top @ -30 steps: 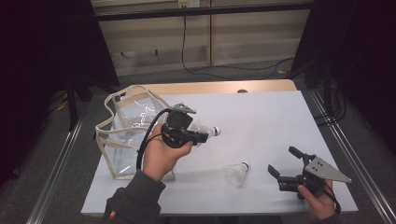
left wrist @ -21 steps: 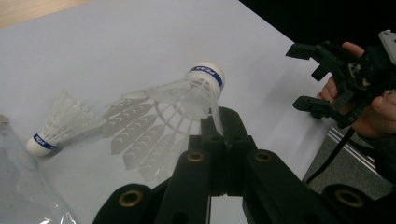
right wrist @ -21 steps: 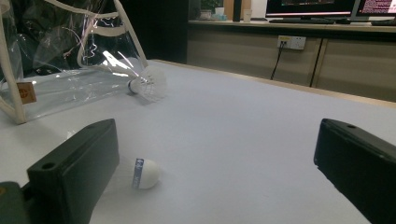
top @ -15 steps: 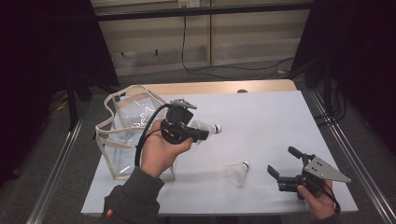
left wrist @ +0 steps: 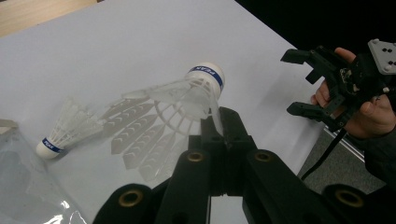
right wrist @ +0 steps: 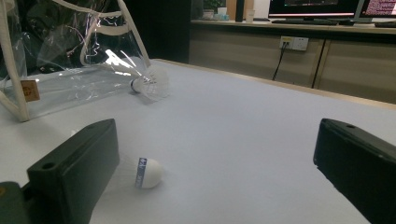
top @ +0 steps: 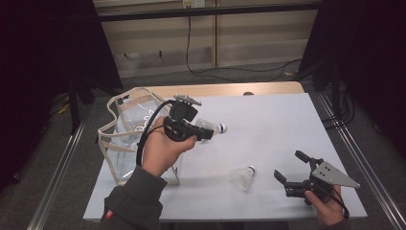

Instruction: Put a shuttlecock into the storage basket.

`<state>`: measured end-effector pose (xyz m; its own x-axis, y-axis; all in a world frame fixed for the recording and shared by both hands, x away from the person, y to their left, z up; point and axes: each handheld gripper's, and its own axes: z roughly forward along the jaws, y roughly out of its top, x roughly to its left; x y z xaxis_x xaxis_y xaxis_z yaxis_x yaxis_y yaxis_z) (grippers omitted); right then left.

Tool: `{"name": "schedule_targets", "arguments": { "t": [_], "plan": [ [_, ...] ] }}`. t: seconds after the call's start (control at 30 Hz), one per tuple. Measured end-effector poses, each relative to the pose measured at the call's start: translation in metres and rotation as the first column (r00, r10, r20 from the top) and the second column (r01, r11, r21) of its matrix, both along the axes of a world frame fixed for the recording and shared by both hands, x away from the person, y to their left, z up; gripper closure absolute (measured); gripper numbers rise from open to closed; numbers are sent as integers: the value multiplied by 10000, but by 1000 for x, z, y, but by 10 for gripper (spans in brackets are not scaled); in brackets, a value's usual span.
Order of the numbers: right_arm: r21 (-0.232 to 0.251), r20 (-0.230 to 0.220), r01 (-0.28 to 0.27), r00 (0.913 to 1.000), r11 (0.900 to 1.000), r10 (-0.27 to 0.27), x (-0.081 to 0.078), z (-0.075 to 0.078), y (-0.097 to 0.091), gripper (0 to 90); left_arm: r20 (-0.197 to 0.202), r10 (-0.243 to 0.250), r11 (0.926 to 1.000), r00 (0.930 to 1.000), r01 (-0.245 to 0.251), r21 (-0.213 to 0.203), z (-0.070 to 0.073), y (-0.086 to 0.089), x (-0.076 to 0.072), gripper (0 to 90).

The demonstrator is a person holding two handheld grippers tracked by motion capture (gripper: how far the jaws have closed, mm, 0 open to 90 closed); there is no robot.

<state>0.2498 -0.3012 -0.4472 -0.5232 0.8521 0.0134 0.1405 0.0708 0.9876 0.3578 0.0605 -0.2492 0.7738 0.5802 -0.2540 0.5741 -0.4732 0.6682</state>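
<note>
High view: left tool (top: 203, 132), centre-left, pinches a shuttlecock (top: 210, 129) above the desk (top: 287, 124), beside a clear bag (top: 131, 129). Right tool (top: 293, 167), lower right, spread; second shuttlecock (top: 243, 176) lies near it.

Left gripper view: jaws pressed on the skirt edge, it seems.

Right gripper view: jaws wide apart; cork lower left, third shuttlecock (right wrist: 152, 83) by the bag.

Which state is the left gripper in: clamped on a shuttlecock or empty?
Clamped. The left gripper has its jaws closed on the skirt of a shuttlecock, held above the table.
</note>
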Motion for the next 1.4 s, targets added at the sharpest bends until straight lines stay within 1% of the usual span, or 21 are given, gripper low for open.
{"name": "schedule_targets", "arguments": {
  "t": [0.07,0.2,0.33,0.43,0.6,0.7,0.77,0.83,0.93,0.97,1.13,1.23,1.4],
  "plan": [
    [-9,17,-6,10000,10000,6,0,0,0,2,10,-14,9999,10000,14,109,2,1,1,900],
    [4,11,-12,10000,10000,12,0,0,0,2,-79,-64,10000,9999,64,51,5,2,3,900],
    [10,17,-34,10000,10000,34,0,0,0,2,-114,-12,10000,9999,13,83,8,3,7,900],
    [8,20,-28,10000,10000,28,0,0,0,2,-159,34,10000,9999,-34,-7,11,5,9,900],
    [46,30,-47,10000,10000,47,-1,0,0,2,-139,96,10000,9999,-95,19,16,4,10,900],
    [57,25,-80,10000,10000,80,-1,0,0,2,-183,8,10000,9998,-7,37,18,4,12,900],
    [61,24,-89,10000,9999,89,-1,1,1,2,-246,66,9999,9997,-68,-78,19,5,14,900],
    [35,36,-96,9999,9999,96,-1,1,1,2,-225,136,9999,9997,-136,-4,20,7,16,900],
    [78,34,-90,10000,9999,90,-1,1,1,2,-239,161,9999,9996,-160,16,23,8,18,900],
    [68,35,-91,10000,9999,91,-1,1,0,2,-250,237,9997,9994,-238,-32,24,8,18,900],
    [56,36,-90,10000,9999,90,-1,1,1,2,-207,166,9998,9996,-164,80,30,8,20,900],
    [25,64,-119,9999,9999,119,-1,1,0,2,-193,210,9998,9996,-209,63,33,7,21,900],
    [110,46,-94,9999,9999,93,-1,1,1,2,-191,254,9996,9995,-252,124,35,7,23,900]
  ]
}}
